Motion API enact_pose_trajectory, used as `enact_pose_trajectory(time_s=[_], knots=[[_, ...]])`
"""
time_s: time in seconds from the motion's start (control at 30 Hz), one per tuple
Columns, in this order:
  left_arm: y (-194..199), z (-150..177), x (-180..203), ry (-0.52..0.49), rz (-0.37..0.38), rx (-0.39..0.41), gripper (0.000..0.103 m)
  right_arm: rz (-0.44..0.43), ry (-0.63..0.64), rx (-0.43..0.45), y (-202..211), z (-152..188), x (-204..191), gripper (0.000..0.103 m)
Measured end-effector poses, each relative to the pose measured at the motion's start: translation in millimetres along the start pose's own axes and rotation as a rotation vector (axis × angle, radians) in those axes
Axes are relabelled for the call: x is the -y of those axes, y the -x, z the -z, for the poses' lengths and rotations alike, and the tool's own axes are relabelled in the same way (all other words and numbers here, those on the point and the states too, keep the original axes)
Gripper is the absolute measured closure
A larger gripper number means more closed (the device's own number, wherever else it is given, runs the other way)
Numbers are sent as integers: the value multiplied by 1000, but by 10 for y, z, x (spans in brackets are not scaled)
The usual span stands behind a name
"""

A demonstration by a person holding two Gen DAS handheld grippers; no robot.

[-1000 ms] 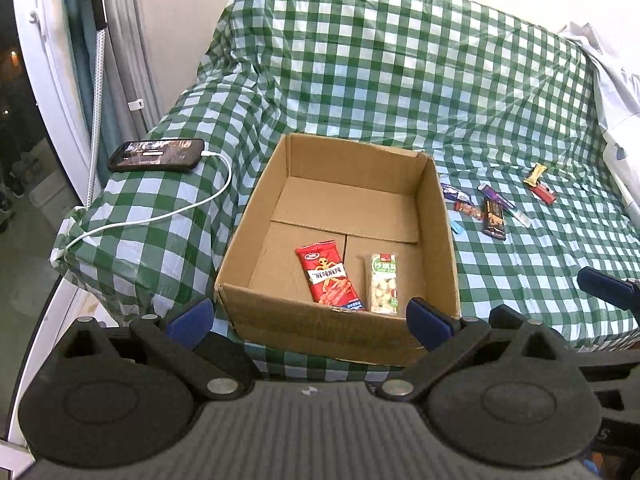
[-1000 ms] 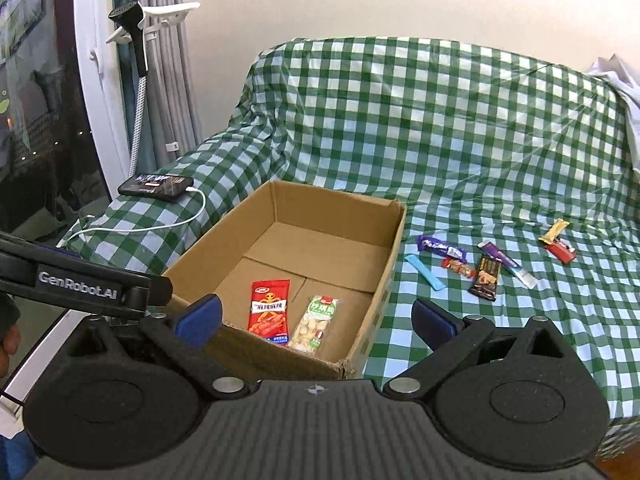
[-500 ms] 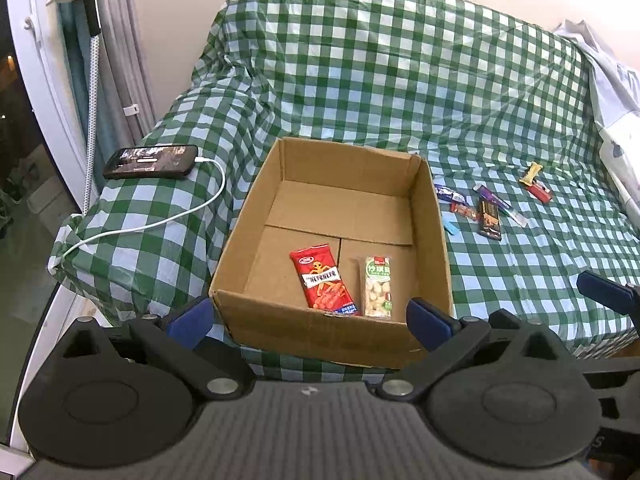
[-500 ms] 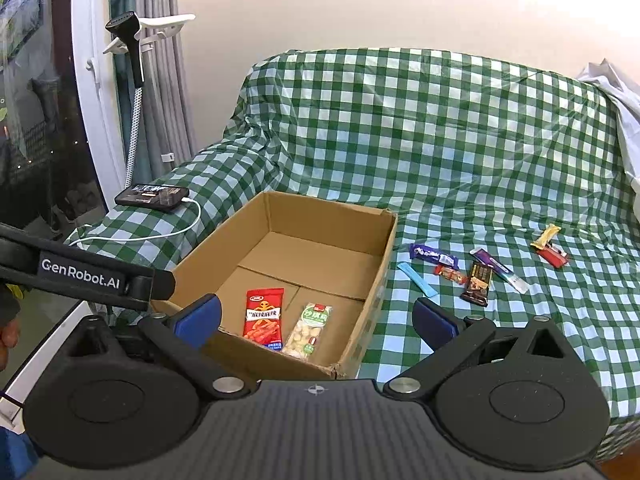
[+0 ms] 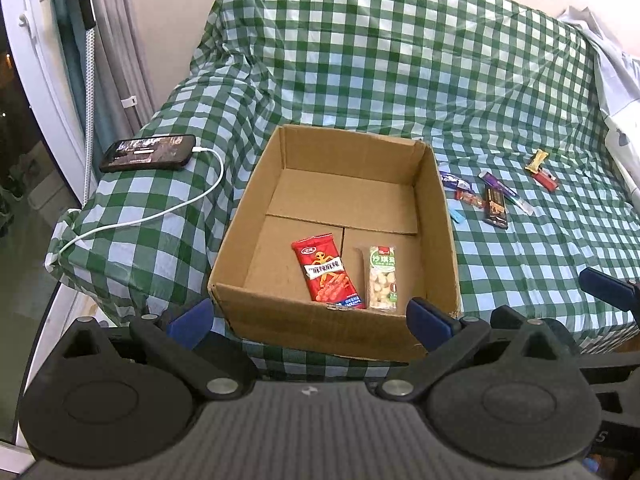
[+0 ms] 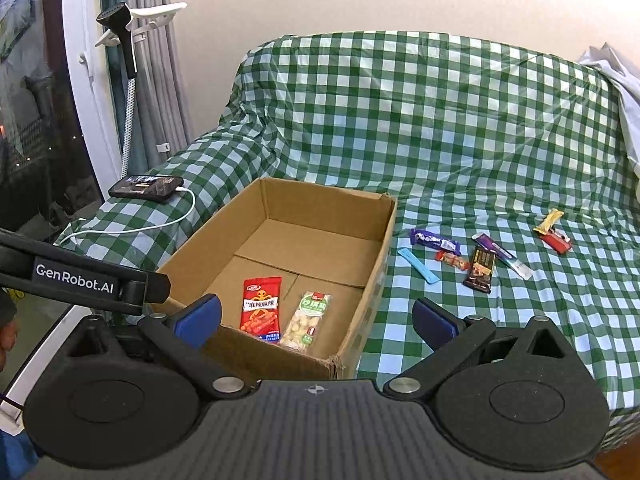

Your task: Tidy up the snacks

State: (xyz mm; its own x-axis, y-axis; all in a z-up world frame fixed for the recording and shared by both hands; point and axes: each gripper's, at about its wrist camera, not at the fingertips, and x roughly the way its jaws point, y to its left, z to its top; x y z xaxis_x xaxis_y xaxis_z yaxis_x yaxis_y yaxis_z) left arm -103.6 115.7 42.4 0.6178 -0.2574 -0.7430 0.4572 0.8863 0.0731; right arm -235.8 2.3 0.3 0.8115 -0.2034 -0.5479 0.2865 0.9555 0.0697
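An open cardboard box [image 5: 436, 216] [image 6: 376, 280] sits on the green checked cover. Inside lie a red snack pack [image 5: 329, 272] [image 6: 261, 309] and a green nut pack [image 5: 383, 278] [image 6: 307, 320]. Several loose snacks lie right of the box: a purple bar [image 6: 434, 240], a blue stick [image 6: 418, 265], a dark chocolate bar [image 5: 495, 206] [image 6: 480, 269], a gold bar [image 6: 549, 221] and a red pack [image 6: 557, 240]. My left gripper [image 5: 310, 320] is open and empty, in front of the box. My right gripper [image 6: 316, 316] is open and empty, near the box's front right corner.
A phone [image 5: 148, 153] [image 6: 146, 187] on a white charging cable [image 5: 160, 212] lies on the cover left of the box. A garment steamer [image 6: 120, 32], curtains and a glass door stand at the left. White cloth [image 5: 616, 80] lies at the far right.
Both grippers have pulled back and risen a little, so the box and the snacks look smaller and lower in view. Nothing was picked up or released.
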Motion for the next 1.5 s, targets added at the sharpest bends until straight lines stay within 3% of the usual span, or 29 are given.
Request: enact_pose_trajectory(time_s=[0.63, 1.5], knots=[[-228, -109, 253, -53, -17, -70, 0, -10, -94, -42, -198, 69, 312, 1], [-755, -272, 682, -122, -16, -206, 0, -12, -245, -170, -644, 251, 809, 1]])
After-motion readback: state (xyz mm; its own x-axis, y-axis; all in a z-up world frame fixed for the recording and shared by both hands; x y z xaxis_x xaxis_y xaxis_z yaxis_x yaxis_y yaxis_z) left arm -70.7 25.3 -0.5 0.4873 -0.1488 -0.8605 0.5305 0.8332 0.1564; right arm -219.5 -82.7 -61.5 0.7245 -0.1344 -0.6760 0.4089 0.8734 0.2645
